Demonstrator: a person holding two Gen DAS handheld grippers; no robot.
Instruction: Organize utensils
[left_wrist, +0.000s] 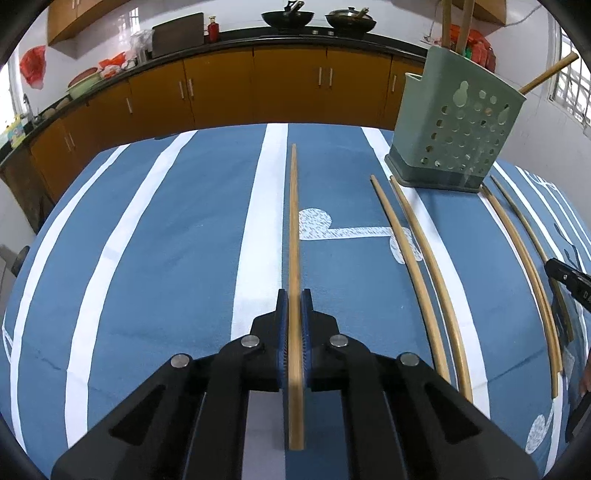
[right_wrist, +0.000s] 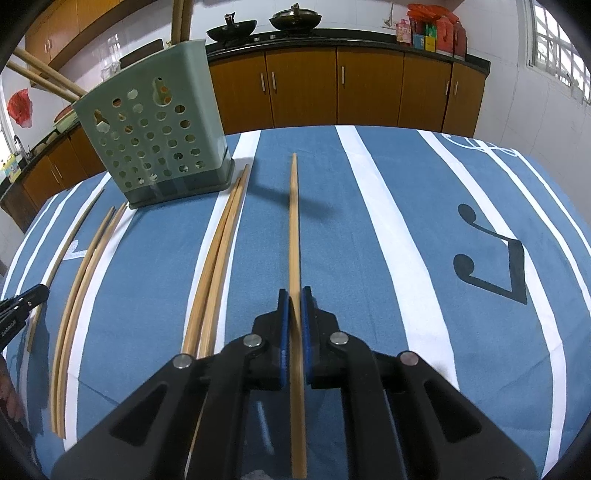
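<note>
While each chopstick (left_wrist: 294, 236) (right_wrist: 294, 236) runs lengthwise between them, both grippers' (left_wrist: 294, 295) (right_wrist: 294, 293) jaws clamp nearly closed on it.

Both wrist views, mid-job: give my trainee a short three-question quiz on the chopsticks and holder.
1. True or false: each gripper is shut on a bamboo chopstick.
2. In the left wrist view, how many loose chopsticks lie on the blue striped tablecloth?
3. The perforated green plastic utensil holder is: A) lying on its side B) upright with chopsticks inside C) upright with nothing inside

Key:
1. True: left gripper holds the left-held bamboo chopstick; right gripper holds the right-held bamboo chopstick.
2. Four.
3. B
</note>
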